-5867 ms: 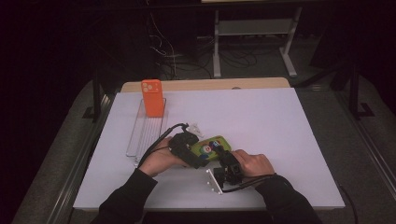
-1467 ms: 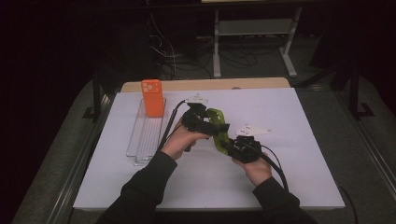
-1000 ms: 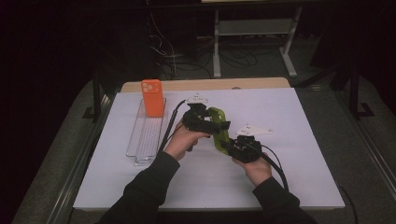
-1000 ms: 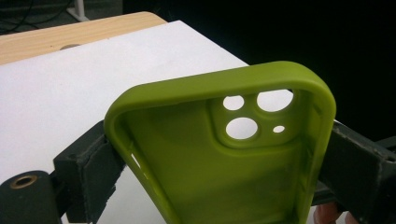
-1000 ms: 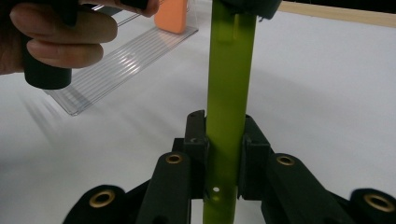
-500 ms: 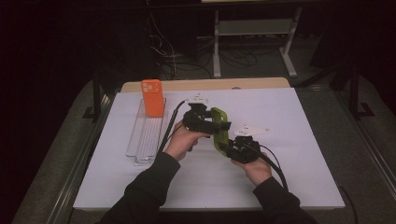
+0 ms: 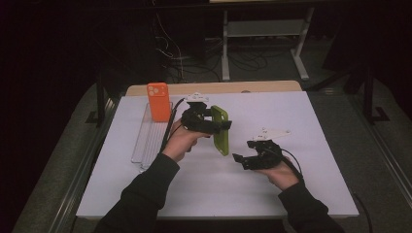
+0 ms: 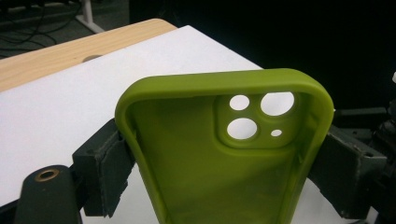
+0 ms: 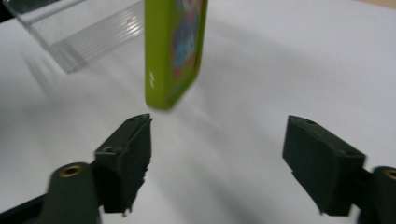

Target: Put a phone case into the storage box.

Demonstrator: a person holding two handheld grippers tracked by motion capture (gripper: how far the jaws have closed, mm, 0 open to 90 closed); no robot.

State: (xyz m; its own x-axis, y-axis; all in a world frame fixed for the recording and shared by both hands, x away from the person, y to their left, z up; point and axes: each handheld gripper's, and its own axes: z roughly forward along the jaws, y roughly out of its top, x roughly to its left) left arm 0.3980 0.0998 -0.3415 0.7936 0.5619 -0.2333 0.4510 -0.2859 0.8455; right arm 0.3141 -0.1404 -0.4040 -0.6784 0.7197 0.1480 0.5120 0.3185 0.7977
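Left gripper view: left gripper pinches the green phone case across its sides, lower end cut off | high view: case held upright above the white table, near the orange phone in the clear rack | right gripper spread, empty, just below the case; back print blurred.

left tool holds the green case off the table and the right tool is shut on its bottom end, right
Not quite. The left tool does hold the green case off the table, but the right tool is open and apart from the case, as the right gripper view shows.
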